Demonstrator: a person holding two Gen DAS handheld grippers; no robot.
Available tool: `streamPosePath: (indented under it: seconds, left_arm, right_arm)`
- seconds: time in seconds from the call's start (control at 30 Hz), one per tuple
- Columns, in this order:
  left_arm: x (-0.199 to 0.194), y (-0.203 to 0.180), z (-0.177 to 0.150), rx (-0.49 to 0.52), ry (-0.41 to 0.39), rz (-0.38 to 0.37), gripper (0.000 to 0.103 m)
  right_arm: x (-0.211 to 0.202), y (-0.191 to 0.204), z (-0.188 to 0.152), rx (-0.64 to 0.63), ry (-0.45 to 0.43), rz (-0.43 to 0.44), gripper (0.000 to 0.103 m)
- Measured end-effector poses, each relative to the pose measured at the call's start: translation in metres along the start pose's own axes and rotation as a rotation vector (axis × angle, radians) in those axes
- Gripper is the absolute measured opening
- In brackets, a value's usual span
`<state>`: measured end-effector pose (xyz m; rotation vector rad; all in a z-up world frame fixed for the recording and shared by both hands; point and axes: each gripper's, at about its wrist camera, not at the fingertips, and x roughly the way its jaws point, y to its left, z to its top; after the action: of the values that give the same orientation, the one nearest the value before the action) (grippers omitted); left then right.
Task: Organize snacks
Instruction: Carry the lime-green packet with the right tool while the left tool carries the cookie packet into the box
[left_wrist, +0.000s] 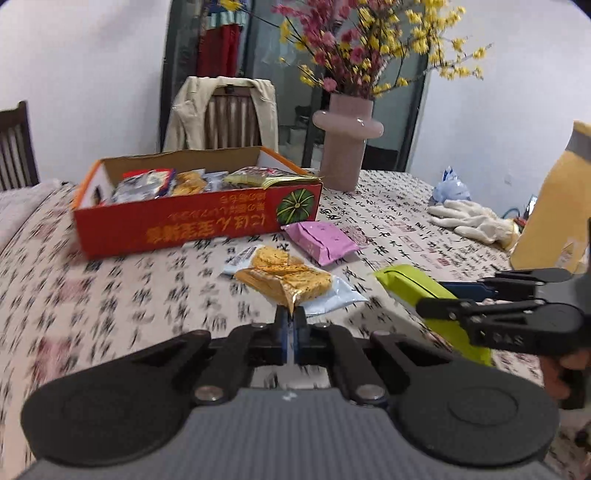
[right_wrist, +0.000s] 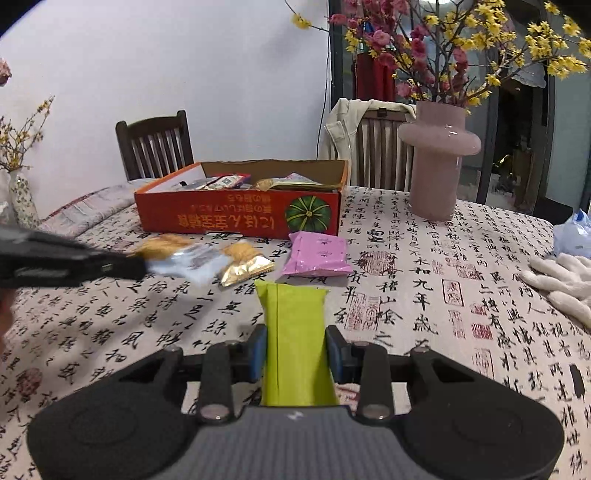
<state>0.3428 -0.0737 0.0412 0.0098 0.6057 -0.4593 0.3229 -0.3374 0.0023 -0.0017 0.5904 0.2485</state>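
- The left gripper (left_wrist: 290, 320) has its jaws pressed together on the crimped edge of a clear-and-gold packet of yellow crackers (left_wrist: 284, 280), which juts out ahead of the fingertips above the tablecloth.
- The right gripper (right_wrist: 295, 352) is clamped on a long lime-green wrapped snack bar (right_wrist: 293, 332); the blue pads press on both its sides, and its far end points toward the box.
- The step in hand looks like the carry: both grippers loaded, neither yet over the open orange cardboard box with a green pumpkin printed on its side (left_wrist: 195, 218), which already holds several packets.
- Still loose on the calligraphy-print tablecloth (right_wrist: 424, 280) are a pink foil packet (right_wrist: 316, 254) just in front of the box, another cracker packet (right_wrist: 243, 264) beside it, and a pale-blue packet (left_wrist: 332, 295) near the left gripper.
- Next, each gripper needs to travel over the box's near wall and let go above the contents (the pink glass vase of flowers (right_wrist: 437, 162) stands close to the box's right end, so the right hand wants a careful line).
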Motion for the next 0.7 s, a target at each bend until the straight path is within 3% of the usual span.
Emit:
streamPosePath:
  seconds: [0.37,0.7]
  left_arm:
    - [-0.095,0.011,-0.048,-0.114,-0.066,0.047,0.003]
    - [-0.124,0.016,-0.035,-0.082,-0.156,0.034,0.003]
  right_arm:
    - [-0.061,0.024,-0.018,-0.002,-0.048,-0.002,0.033]
    - [-0.089,0.051,-0.015,-0.03,-0.092,0.003,0.033]
